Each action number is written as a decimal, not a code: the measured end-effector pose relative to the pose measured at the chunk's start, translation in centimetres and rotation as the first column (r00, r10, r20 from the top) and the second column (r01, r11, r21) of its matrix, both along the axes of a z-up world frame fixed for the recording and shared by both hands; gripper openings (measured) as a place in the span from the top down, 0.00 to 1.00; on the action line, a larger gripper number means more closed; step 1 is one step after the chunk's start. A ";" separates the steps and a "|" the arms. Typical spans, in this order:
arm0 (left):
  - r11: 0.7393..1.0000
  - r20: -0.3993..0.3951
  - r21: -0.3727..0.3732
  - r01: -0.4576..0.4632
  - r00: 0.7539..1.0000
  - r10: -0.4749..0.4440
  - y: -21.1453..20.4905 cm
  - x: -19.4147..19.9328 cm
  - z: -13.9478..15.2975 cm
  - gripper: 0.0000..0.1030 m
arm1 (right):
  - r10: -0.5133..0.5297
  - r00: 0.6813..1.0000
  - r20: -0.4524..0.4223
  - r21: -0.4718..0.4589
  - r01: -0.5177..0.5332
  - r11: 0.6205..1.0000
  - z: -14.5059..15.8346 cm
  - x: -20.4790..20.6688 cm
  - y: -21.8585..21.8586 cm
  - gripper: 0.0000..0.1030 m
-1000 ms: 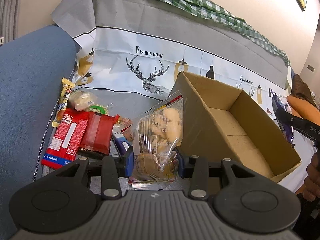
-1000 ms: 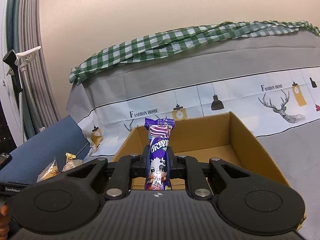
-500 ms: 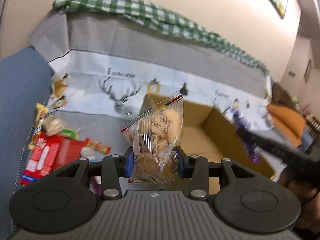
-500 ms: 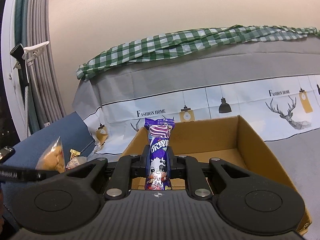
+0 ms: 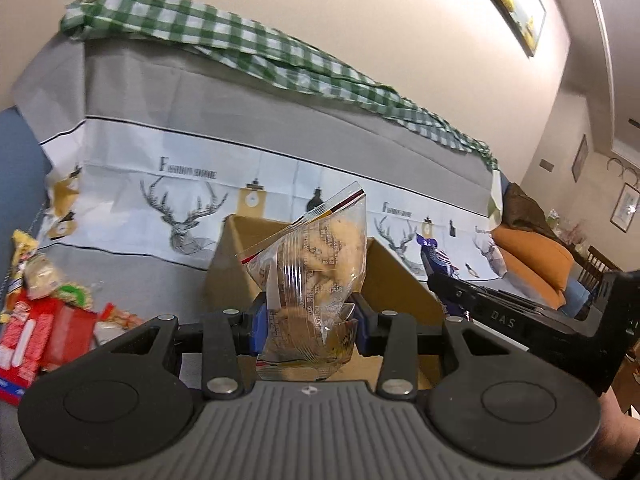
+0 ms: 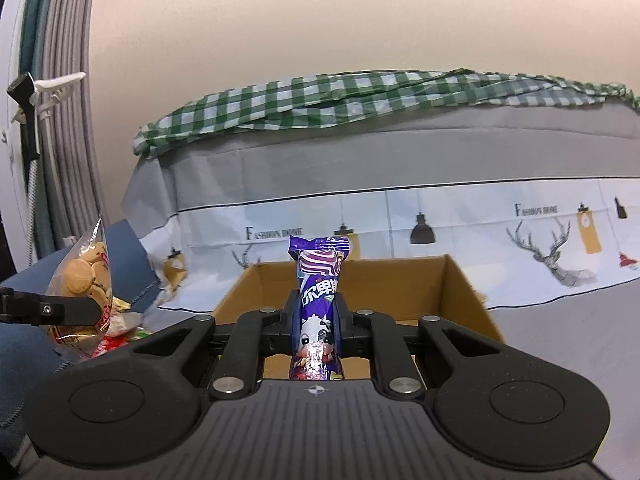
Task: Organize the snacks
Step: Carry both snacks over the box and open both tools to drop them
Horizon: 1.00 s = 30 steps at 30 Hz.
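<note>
Left tongs [image 5: 308,322] gripping clear biscuit bag [image 5: 316,272] (crinkly), right tongs [image 6: 316,326] clamped on purple snack pkt [image 6: 318,300]

Clear crinkly plastic biscuit bag [image 5: 316,280] glints; my purple candy wrapper [image 6: 318,304] shines like foil. Matt brown cardboard box [image 6: 460,284], soft woven checked cloth [image 6: 320,100], ribbed matt-black plastic gripper bodies.

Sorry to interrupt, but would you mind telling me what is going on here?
A person is sorting snacks on a covered sofa into a cardboard box. The left gripper is shut on a clear bag of biscuits, and the right gripper is shut on a purple snack bar, both in front of the open box. More snack packets lie in a pile to the left.
</note>
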<state>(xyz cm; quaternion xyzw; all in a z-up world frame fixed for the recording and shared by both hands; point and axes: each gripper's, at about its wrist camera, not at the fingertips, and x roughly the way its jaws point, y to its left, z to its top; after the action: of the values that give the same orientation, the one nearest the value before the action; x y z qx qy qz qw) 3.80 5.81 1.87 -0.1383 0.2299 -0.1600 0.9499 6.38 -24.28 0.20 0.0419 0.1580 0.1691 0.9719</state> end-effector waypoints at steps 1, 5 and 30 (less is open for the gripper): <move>1.000 0.003 0.003 0.005 1.000 -0.005 -0.5 0.2 0.0 0.56 | -0.008 1.000 -0.003 -0.001 0.008 1.000 0.1 0.1 -0.2 0.85; 1.000 0.019 0.012 0.003 1.000 -0.003 -2.8 1.5 -0.3 0.56 | -0.035 0.999 -0.013 0.011 0.035 0.999 0.4 0.5 -1.1 0.85; 0.986 0.051 0.162 0.047 0.997 -0.056 -8.7 4.5 -1.3 0.56 | -0.080 0.994 -0.081 -0.042 0.077 0.996 0.1 2.4 -1.2 0.85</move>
<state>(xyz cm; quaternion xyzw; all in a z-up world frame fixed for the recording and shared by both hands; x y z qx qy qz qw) 8.34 -2.86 0.59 -0.0509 0.2192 -0.1692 0.9596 8.81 -25.49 0.33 0.0360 0.1996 0.1259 0.9711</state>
